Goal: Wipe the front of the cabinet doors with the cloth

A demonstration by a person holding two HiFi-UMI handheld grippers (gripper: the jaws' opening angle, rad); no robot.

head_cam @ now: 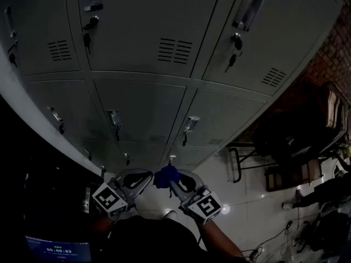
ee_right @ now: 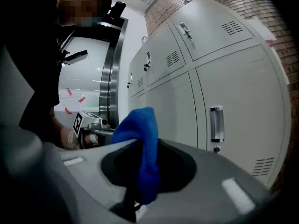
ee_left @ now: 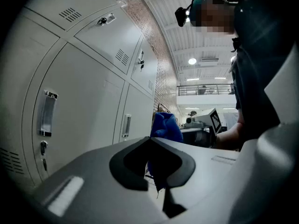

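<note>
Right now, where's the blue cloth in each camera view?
Head view: blue cloth bottom centre, at the foot of the grey cabinet doors.
Left gripper view: centre, poking up past the jaws.
Right gripper view: lower centre, draped through the jaws.
Shared landmark: the grey cabinet doors, on the left gripper view's left, the right gripper view's right.

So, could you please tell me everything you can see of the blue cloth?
The blue cloth looks like soft, fuzzy fabric, bunched into a narrow fold. The right gripper has its tongs shut on it: a rounded hump stands above them and a tail hangs down between them. It is held in front of the grey cabinet doors, and I cannot tell whether it touches them.
</note>
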